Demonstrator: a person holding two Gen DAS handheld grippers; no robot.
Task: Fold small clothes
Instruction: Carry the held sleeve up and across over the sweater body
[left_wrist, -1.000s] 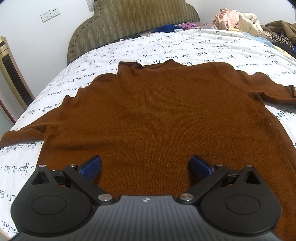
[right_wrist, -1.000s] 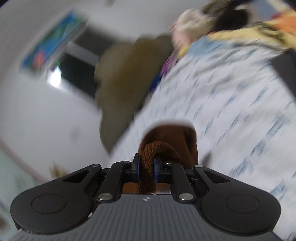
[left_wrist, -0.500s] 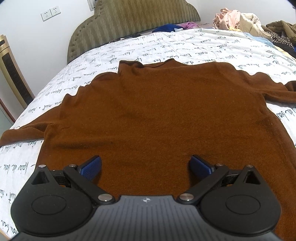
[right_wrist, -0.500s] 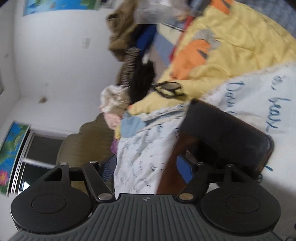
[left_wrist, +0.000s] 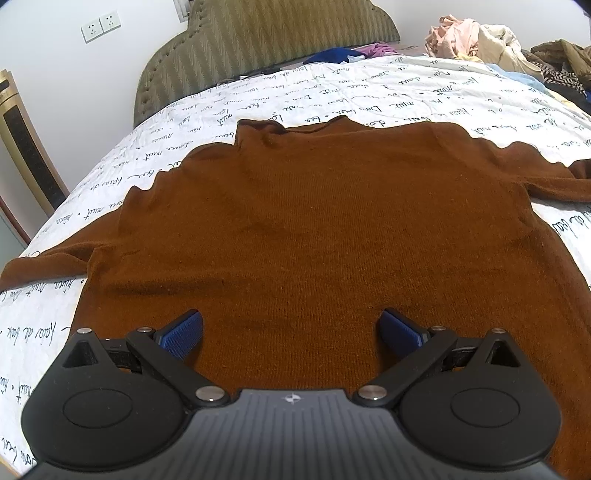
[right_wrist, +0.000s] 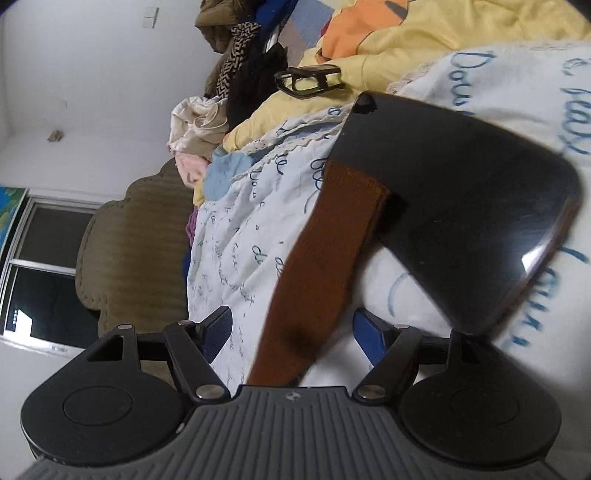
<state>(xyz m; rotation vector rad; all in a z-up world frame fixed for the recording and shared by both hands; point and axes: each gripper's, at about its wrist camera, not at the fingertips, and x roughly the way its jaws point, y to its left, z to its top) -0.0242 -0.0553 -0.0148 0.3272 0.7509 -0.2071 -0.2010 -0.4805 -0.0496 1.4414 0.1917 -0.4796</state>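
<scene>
A brown knit sweater (left_wrist: 325, 229) lies spread flat on the bed, collar toward the headboard, both sleeves stretched out sideways. My left gripper (left_wrist: 291, 330) is open and empty, its blue pads just above the sweater's lower hem area. My right gripper (right_wrist: 291, 332) is open and rolled sideways; the sweater's right sleeve (right_wrist: 325, 266) lies on the sheet between its fingers, not gripped. The sleeve cuff rests against a black phone (right_wrist: 461, 206).
The bed has a white sheet with blue script (left_wrist: 369, 92) and a padded olive headboard (left_wrist: 258, 44). A pile of loose clothes (left_wrist: 491, 37) sits at the far right. A yellow blanket (right_wrist: 424, 48) and a black clip (right_wrist: 306, 81) lie beyond the phone.
My right gripper was shut on the sleeve cuff a second ago; it has laid the sleeve out sideways, opened and let go. The left gripper has not moved.
</scene>
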